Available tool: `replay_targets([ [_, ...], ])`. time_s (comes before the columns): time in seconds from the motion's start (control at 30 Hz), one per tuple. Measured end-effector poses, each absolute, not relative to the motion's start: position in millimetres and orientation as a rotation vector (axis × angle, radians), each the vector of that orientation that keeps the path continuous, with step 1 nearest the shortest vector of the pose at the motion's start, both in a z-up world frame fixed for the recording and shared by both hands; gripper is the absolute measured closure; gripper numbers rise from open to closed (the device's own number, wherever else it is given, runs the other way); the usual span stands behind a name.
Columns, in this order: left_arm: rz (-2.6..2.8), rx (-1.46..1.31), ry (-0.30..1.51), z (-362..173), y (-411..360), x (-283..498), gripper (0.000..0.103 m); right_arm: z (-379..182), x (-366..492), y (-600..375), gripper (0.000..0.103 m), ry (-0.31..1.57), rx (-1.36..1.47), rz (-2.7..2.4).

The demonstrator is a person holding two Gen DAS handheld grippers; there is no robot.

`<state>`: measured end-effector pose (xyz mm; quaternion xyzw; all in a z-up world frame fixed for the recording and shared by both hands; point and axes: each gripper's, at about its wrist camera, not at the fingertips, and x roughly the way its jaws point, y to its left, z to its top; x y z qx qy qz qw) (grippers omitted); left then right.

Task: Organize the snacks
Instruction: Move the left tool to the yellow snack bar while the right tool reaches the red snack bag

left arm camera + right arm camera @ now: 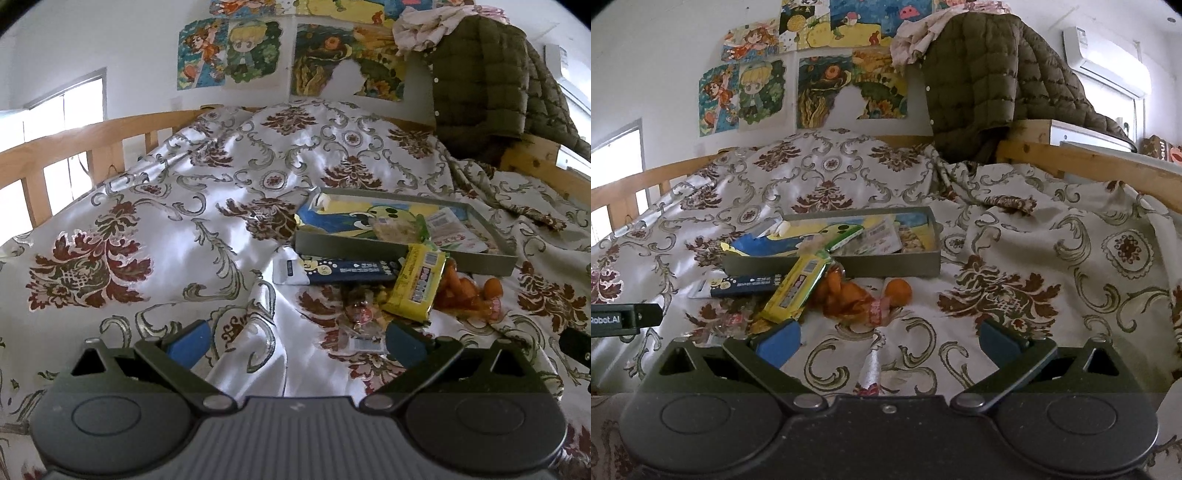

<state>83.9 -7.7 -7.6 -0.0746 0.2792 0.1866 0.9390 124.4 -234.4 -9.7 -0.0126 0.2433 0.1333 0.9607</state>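
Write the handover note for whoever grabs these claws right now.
Left claw: open, empty, above the quilt.
Right claw: open, empty, near the orange snack bag.
Grey tray on the bed already holds a few packets, including a white packet.
Yellow packet leans on the tray's front rim, not inside.
Outside the tray: dark blue packet, the orange bag, small clear-wrapped sweets.
Left to do: move these into the tray.

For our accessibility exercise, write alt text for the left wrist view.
An open gripper hovers over a patterned bedspread; ahead, a shallow grey tray holds some snacks, and a yellow packet, a dark blue packet and orange snacks lie before it.
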Motion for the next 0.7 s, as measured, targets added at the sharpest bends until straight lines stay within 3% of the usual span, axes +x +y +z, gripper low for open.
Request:
replay_targets([
  [0.7,0.440,-0.164,0.596,-19.0,-7.2,99.9,0.000,-9.0,129.3,-222.5,0.001,0.487,0.001,0.356],
])
